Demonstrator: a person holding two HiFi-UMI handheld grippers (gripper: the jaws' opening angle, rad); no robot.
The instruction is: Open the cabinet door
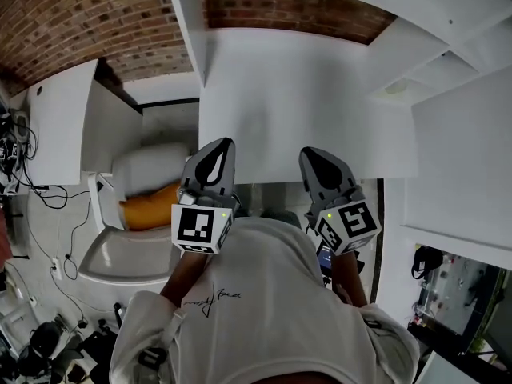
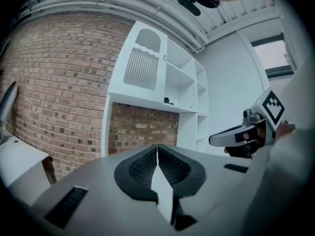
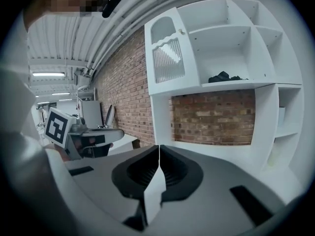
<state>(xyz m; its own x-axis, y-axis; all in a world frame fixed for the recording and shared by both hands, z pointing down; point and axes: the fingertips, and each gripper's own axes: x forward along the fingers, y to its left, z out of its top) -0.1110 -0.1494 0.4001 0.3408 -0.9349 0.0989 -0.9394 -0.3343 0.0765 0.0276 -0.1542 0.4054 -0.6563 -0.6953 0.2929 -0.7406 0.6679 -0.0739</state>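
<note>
The cabinet door (image 3: 167,50) is white, with an arched top panel and a slatted panel below it. It stands closed at the upper left of a white shelf unit (image 3: 236,43), with a small knob (image 3: 181,32) on its right edge. The left gripper view shows the same door (image 2: 144,59). Both grippers are held side by side in front of the person's chest, well short of the unit. My left gripper (image 1: 224,144) is shut with nothing between its pads (image 2: 172,168). My right gripper (image 1: 310,154) is also shut and empty.
A white counter (image 1: 304,102) lies below the grippers, backed by a brick wall (image 1: 288,10). A white chair with an orange cushion (image 1: 152,206) stands at the left, near a white desk (image 1: 60,118) and cables (image 1: 32,186). A dark object (image 3: 224,76) lies on an open shelf.
</note>
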